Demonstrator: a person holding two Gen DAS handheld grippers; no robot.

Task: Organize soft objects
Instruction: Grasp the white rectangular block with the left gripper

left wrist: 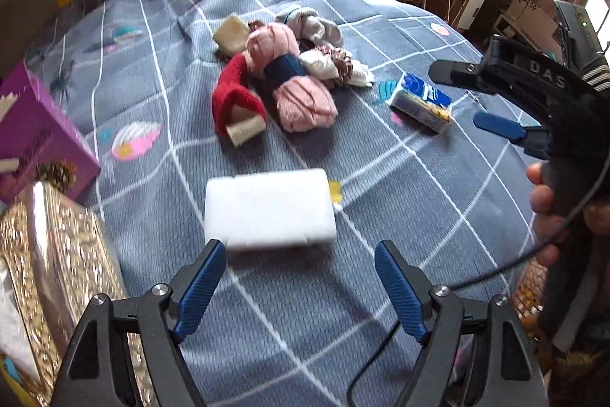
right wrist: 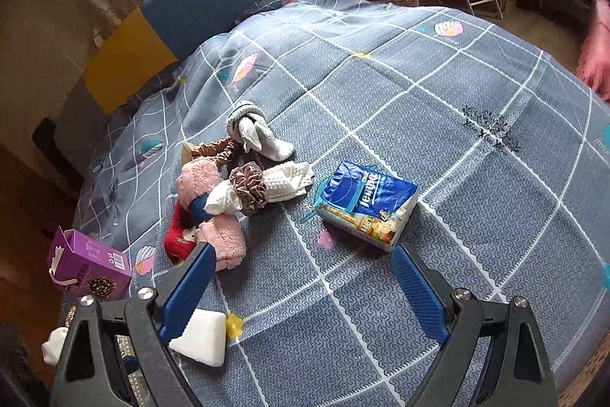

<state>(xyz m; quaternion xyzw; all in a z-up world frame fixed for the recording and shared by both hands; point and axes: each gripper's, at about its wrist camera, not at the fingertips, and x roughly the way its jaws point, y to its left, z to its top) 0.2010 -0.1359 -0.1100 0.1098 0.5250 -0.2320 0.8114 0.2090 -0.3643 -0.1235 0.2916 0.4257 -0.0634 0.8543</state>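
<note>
Lying just ahead of the gaping left tool (left wrist: 299, 256): white sponge (left wrist: 270, 208).

A grey-blue bedspread (right wrist: 438, 124) is showing a white grid; the sponge (left wrist: 268, 208) is looking white, the tissue pack (right wrist: 368, 203) blue, the box (right wrist: 89, 267) purple.

White sponge (right wrist: 200, 338) half behind a finger; gold box (left wrist: 57, 254) cut off at the left edge.

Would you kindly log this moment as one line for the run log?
left gripper: open, empty, before white sponge | right gripper: open, empty, facing tissue pack | sock pile: on bedspread, unsorted
</note>
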